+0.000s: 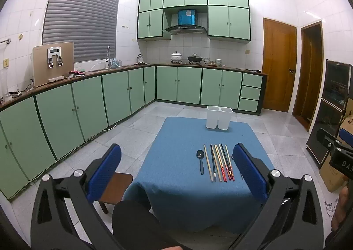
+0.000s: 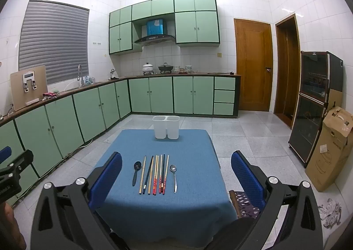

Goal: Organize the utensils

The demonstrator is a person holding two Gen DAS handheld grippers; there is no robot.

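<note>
Chopsticks (image 2: 155, 173) and spoons lie unsorted; white holder (image 2: 166, 126) seemingly empty; my grippers gape wide, holding nothing

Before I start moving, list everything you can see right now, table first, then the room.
Table: one, blue cloth.
Holder: one, white, two compartments, far edge.
Chopsticks: about eight; tan, dark blue, red-ended; row at the middle.
Black spoon: one, left of the row.
Metal spoon: one, right of the row.
Cabinets: green, along the walls.
Pots: two, on the stove.
Doors: two, brown wood, right wall.
Cardboard box: one, far right.
Stool: one, brown, left of the table.
Left gripper: open, empty.
Right gripper: open, empty.
</note>
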